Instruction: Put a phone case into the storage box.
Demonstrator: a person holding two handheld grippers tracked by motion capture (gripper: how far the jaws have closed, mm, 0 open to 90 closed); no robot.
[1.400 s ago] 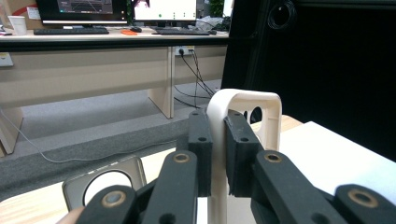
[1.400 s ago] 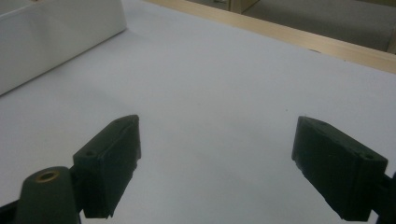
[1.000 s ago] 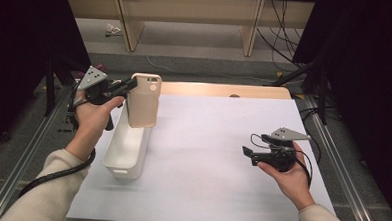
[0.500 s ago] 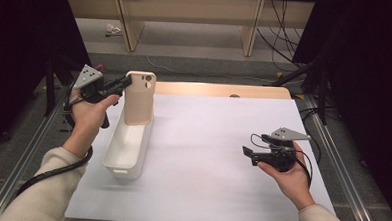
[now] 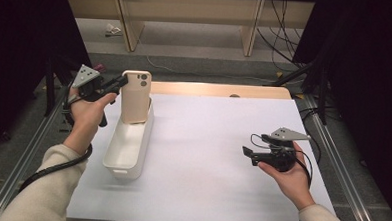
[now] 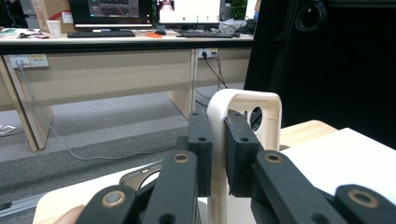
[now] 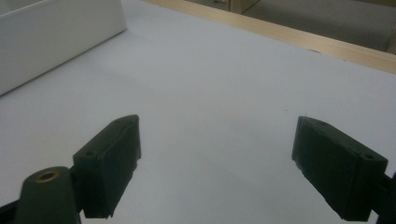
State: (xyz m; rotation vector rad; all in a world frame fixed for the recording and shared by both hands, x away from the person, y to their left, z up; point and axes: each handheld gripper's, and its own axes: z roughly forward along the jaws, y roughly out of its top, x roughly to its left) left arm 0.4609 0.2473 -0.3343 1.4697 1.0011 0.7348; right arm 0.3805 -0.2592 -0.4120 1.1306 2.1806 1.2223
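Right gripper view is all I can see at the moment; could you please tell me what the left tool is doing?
Observer: The left tool is shut on the edge of a beige phone case.
Operator: Thank you. Where is the case relative to the white bin whose corner I can see?
Observer: It stands upright at the far end of the white bin, with its lower end at or inside the rim. I cannot tell whether it touches the bottom.
Operator: Is anything else in the bin?
Observer: In the high view, the rest of its inside looks bare.
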